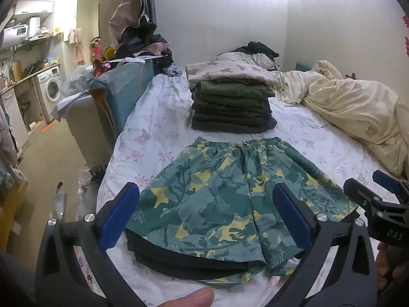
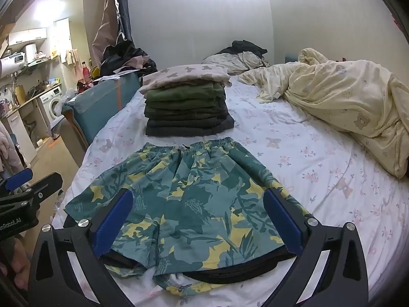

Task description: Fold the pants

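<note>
The patterned shorts (image 1: 225, 199) are spread flat on the bed (image 1: 319, 138), waistband far, hems near. Both left tongs (image 1: 207, 215) and right tongs (image 2: 204, 220) are held wide open (nothing gripped) above the hems.

- A dark garment (image 1: 189, 263) is lying mostly hidden under the floral shorts (image 1: 230, 204), only its edge showing.
- A fingertip (image 1: 189, 298) is being cut off by the bottom frame edge.
- The kitchen shelf items (image 1: 33, 64), upper left, are appearing too small to identify.
</note>
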{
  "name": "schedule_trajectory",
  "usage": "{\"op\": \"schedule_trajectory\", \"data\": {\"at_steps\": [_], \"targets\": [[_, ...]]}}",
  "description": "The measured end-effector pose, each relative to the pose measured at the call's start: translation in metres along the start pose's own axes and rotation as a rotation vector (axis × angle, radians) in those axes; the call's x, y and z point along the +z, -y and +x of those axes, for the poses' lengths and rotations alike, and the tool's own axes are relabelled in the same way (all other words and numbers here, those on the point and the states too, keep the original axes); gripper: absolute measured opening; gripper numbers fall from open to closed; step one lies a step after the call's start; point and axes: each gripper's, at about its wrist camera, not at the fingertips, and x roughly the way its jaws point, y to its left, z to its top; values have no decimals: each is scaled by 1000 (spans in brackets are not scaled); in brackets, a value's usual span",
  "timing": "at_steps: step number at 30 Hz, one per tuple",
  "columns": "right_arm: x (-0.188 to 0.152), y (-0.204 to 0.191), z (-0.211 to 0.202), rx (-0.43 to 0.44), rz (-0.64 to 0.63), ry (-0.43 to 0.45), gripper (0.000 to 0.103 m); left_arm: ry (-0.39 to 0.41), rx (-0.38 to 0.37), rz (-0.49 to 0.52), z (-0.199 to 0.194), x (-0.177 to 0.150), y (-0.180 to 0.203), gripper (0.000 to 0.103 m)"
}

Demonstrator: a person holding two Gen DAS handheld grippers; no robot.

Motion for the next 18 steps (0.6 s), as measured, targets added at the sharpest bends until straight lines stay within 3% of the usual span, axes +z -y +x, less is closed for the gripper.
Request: {"op": "schedule_trajectory", "data": {"at_steps": [18], "targets": [[0,-1,-1,0,-10,-1,103,-3,4,-2,1,-3,-5,103]]}}
